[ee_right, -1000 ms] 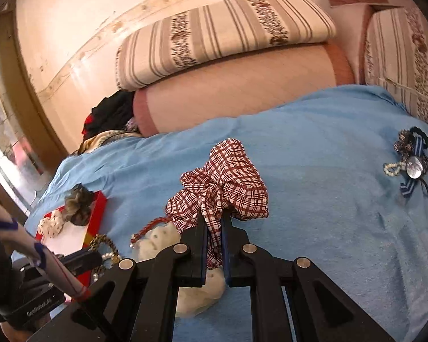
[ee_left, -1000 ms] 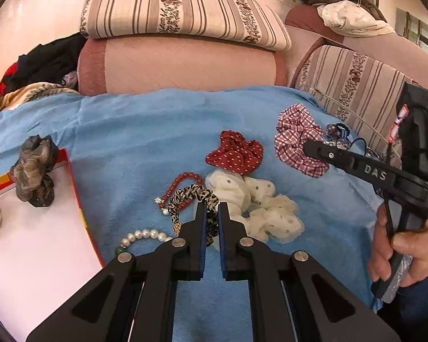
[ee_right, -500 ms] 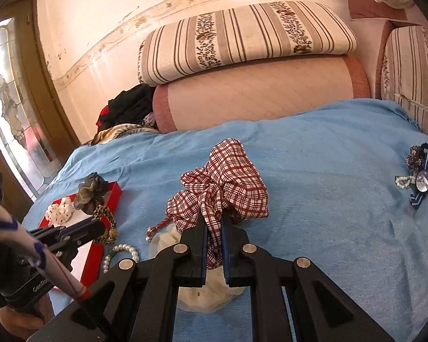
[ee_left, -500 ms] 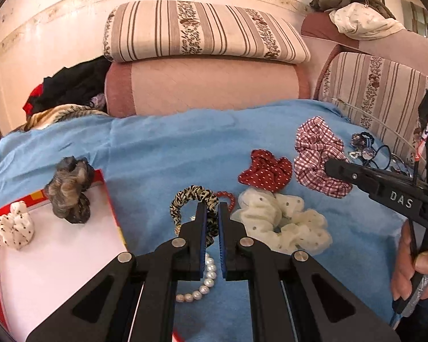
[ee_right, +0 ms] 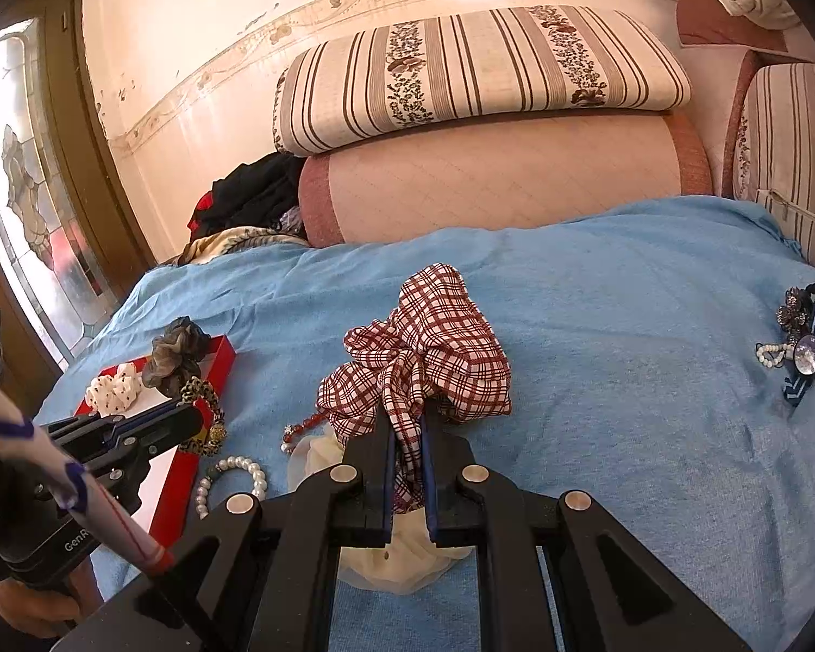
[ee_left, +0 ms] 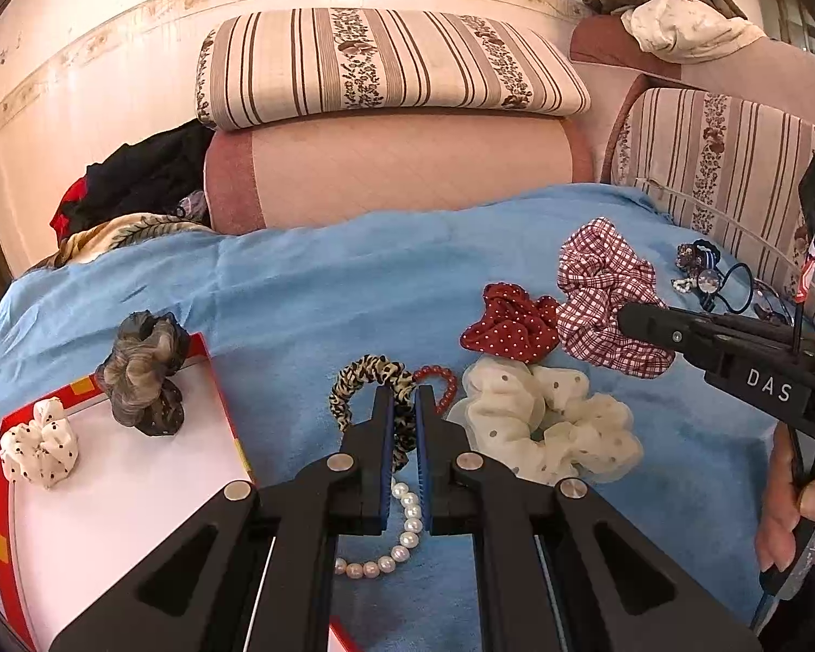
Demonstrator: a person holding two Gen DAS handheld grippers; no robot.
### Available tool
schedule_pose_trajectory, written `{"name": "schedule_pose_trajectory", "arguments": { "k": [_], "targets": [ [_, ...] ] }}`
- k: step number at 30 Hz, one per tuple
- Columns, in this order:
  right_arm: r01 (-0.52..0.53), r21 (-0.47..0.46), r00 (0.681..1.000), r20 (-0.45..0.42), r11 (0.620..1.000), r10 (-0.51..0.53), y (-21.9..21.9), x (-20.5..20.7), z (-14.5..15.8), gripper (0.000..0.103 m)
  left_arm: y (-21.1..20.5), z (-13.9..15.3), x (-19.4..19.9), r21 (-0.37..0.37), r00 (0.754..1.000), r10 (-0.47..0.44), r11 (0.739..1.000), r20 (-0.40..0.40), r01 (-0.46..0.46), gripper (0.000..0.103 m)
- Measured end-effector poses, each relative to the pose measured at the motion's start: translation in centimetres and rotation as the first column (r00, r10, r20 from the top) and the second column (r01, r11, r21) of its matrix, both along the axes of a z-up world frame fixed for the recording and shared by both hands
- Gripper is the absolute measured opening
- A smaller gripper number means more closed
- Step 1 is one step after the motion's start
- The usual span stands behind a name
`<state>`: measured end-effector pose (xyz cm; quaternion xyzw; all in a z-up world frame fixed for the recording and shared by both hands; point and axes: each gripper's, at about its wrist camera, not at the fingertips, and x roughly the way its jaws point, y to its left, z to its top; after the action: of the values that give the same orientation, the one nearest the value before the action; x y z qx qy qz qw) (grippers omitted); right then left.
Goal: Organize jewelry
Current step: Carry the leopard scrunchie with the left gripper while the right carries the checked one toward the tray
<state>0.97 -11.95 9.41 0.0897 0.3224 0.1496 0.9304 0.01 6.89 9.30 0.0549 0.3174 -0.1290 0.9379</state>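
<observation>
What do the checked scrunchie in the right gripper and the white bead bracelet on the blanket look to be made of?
Checked scrunchie, clamped in the right gripper: thin woven cloth, matte, judging by its soft folds and printed red-and-white check. White bead bracelet: round glossy beads with small highlights, pearl-like; real pearl, glass or plastic cannot be told. Blanket: matte blue fabric.

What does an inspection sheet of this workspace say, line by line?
Surface: blue blanket.
Job's things: red-rimmed tray holds a grey scrunchie and a white dotted scrunchie; pearl bracelet, red bead bracelet, red dotted scrunchie, cream scrunchie lie loose.
Clutter: trinket pile.
Grippers: left gripper shut on leopard scrunchie; right gripper shut on plaid scrunchie.
Cables: nothing seen.
Surroundings: striped cushion, dark clothes.
</observation>
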Motion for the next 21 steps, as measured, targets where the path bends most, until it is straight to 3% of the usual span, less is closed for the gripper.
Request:
{"name": "schedule_pose_trajectory", "arguments": {
  "k": [21],
  "targets": [
    [-0.016, -0.016, 1.0, 0.008, 1.0, 0.016, 0.78, -0.41, -0.11, 0.009, 0.33, 0.2, -0.14, -0.003, 1.0, 0.006, 1.0, 0.003, -0.006, 0.007]
  ]
}}
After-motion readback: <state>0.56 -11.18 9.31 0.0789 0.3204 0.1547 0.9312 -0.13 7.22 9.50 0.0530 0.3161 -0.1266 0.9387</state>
